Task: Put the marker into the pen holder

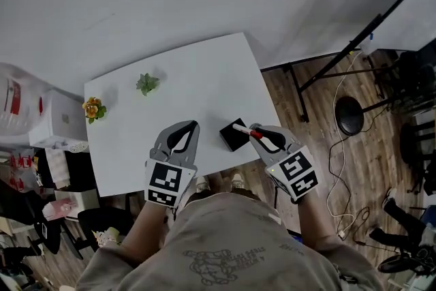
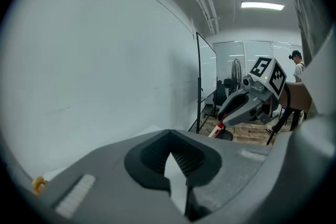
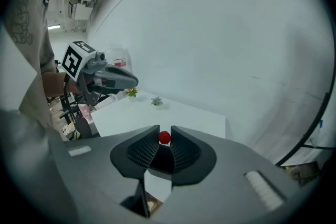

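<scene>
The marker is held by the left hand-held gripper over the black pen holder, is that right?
Not the left. The right hand-held gripper holds the marker over the black pen holder. The head view shows this.

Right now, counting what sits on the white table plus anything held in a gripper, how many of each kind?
Small plants: 2 (green plant, yellow-flowered plant)
Pen holder: 1
Marker: 1, held in the right gripper
Total: 4
</scene>
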Tool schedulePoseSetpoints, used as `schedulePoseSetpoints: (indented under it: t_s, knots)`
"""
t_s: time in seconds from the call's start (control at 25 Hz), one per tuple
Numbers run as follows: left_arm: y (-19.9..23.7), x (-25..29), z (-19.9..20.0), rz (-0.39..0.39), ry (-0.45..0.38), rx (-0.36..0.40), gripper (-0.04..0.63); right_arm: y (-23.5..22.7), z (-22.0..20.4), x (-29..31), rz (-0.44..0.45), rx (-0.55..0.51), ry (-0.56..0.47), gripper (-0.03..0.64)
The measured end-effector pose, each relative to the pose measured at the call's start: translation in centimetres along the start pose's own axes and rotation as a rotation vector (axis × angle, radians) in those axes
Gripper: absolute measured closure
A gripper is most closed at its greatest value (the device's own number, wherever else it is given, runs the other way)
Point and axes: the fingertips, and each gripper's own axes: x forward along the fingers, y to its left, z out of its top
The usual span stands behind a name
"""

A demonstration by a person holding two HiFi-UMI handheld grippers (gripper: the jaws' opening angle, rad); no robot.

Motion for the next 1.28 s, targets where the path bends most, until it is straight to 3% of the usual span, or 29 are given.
schedulePoseSetpoints:
  t_s: [0.28,0.64,1.04,1.28]
  knots:
    - [-1.0,1.4,-4.3,-0.041,0.087,-0.048,0.594,0.3,-4.8,3.9,0.036,0.025,0.142,0.522]
    - [-2.2,1.1,-7.0,-0.068,0.132,-0.085,0.594,1.8,-9.8,7.3,0.079,0.020,0.289,0.522]
    - [-2.5,0.2,-8.9,-0.066,0.160,-0.101,0.594,3.5,-12.0,9.4,0.122,-0.054,0.394,0.518]
    - [-2.2,-0.1,-8.9,-0.055,0.159,-0.103,0.594,3.6,-12.2,9.6,0.127,-0.053,0.402,0.497]
